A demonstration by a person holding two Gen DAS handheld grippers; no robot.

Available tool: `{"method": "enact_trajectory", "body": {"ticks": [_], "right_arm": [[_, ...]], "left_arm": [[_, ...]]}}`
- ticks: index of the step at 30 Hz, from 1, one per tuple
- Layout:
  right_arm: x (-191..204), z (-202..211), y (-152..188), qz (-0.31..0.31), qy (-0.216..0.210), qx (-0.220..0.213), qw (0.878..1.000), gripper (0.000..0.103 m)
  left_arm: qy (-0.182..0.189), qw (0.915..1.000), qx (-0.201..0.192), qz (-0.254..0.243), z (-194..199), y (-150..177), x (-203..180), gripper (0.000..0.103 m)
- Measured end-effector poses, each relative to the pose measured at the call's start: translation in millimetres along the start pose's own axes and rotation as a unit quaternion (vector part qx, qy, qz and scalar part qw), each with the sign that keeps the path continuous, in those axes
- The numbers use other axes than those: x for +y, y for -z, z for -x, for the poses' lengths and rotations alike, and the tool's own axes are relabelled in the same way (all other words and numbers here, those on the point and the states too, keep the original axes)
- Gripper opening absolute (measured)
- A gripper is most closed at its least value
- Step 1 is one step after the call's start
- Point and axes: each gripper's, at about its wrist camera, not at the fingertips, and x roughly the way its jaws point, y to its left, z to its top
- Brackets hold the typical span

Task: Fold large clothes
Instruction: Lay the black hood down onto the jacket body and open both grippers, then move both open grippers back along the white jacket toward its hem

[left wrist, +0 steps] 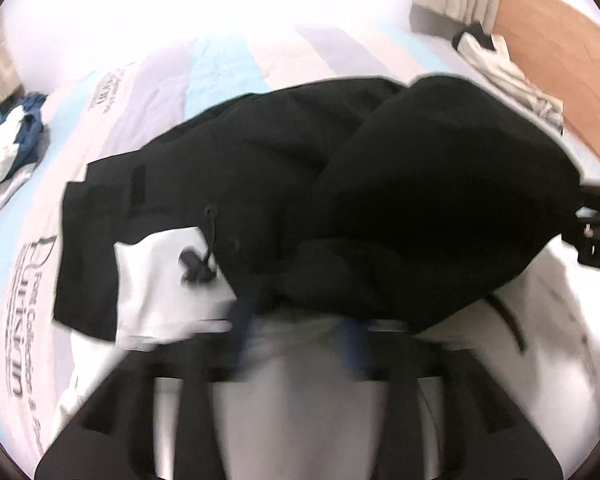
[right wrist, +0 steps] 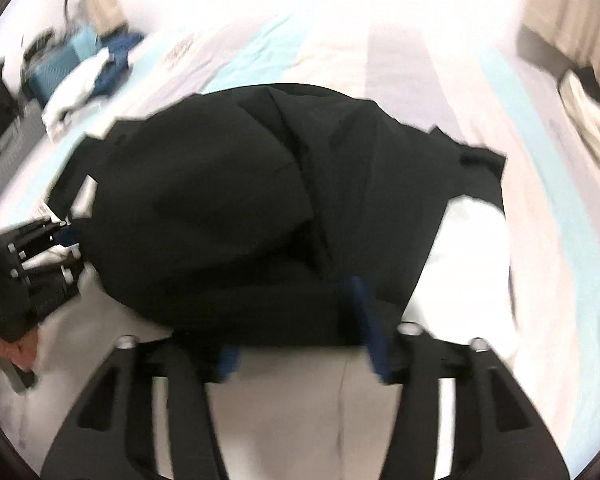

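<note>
Two tools are in my hands, and both stand with their jaws parted and nothing clamped between the pads. My left tool [left wrist: 296, 330] is blurred at the near edge of its view, its fingers apart just at the near hem of the black garment [left wrist: 340, 184], with pale cloth showing in the gap. My right tool [right wrist: 304, 344] likewise has its blue-padded fingertips [right wrist: 374, 332] spread, one on each side of the garment's near fold, and I see no pad pressing on the fabric. My right tool also appears at the right edge of the left wrist view, beside the garment's bulging side. The garment lies bunched on the bed [left wrist: 228, 60], doubled over itself into a rounded heap, with a white panel [left wrist: 160, 276] and a dark drawstring toggle [left wrist: 198, 266] exposed at its left part. A white lining [right wrist: 464, 248] shows along its right side in the right wrist view. The bed cover is pale with light blue stripes and printed lettering [left wrist: 24, 312]. Farther out, a heap of blue and white clothes [left wrist: 12, 148] lies near the bed's left edge, and a folded white item [left wrist: 508, 76] sits at the far right edge beside the wooden floor [left wrist: 556, 28].
</note>
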Motion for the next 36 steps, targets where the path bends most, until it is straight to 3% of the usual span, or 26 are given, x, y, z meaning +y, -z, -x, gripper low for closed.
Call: {"method": "enact_trajectory", "body": {"ticks": [1, 6, 8, 14, 17, 20, 26, 32, 36], "right_arm": [[-2.6, 2.2, 3.1, -0.014, -0.006, -0.003, 1.000, 0.060], [-9.5, 4.6, 9.2, -0.015, -0.001, 0.004, 1.000, 0.066], [-9.9, 10.1, 7.7, -0.015, -0.001, -0.005, 1.000, 0.081], [-16.0, 25.1, 12.3, -0.013, 0.007, -0.017, 1.000, 0.094], [-18.9, 28.2, 19.3, -0.023, -0.026, 0.004, 0.999, 0.095], [-15.4, 34.2, 25.9, -0.019, -0.038, 0.008, 0.999, 0.095], [-6.2, 44.4, 38.5, -0.007, -0.036, 0.009, 0.999, 0.095], [7.3, 50.2, 46.9, -0.010, -0.037, 0.040, 0.998, 0.095], [16.7, 63.0, 50.6, -0.014, -0.030, 0.045, 0.998, 0.095]], "left_arm": [[0.000, 0.9999, -0.015, 0.008, 7.9, 3.1, 0.7, 0.080], [-0.005, 0.9998, 0.012, 0.012, 12.2, 4.6, -4.2, 0.081], [-0.006, 0.9997, 0.015, 0.016, 13.4, 1.9, -5.8, 0.090], [-0.011, 0.9990, 0.029, 0.032, 16.1, 0.5, -8.6, 0.097], [0.015, 0.9975, 0.030, 0.062, 23.4, 5.1, -3.5, 0.097], [0.018, 0.9972, 0.026, 0.067, 35.2, 10.3, -3.5, 0.097], [0.006, 0.9985, 0.023, 0.049, 50.8, 25.1, -10.6, 0.097], [0.013, 0.9962, 0.063, 0.058, 54.1, 37.3, -7.4, 0.097], [0.002, 0.9960, 0.069, 0.057, 61.4, 42.1, -5.5, 0.097]]}}
